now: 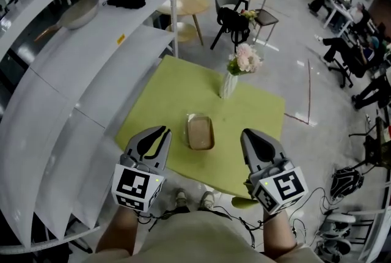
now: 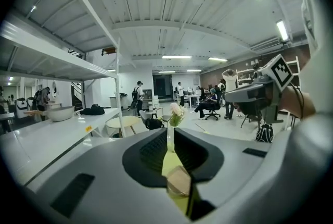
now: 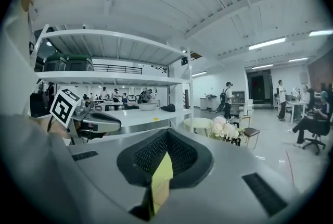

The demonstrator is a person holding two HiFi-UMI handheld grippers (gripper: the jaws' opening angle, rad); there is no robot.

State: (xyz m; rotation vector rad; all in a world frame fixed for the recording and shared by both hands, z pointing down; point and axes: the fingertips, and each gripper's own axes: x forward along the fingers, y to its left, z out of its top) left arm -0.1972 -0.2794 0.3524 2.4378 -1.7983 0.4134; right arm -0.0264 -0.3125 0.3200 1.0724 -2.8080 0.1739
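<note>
left hand-held gripper (image 1: 165, 131), right hand-held gripper (image 1: 245, 133); one tray (image 1: 200, 133); one vase (image 1: 228, 85)

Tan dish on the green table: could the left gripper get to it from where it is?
Probably yes. The left gripper hovers just left of the tan dish with nothing between them; the flower vase stands farther back, out of the way.

Open workshop, strip-lit.
White shelving (image 1: 91, 66) on my left; round wooden table (image 1: 183, 2) and chairs (image 1: 232, 20) beyond; grey glossy floor (image 1: 293, 35).
</note>
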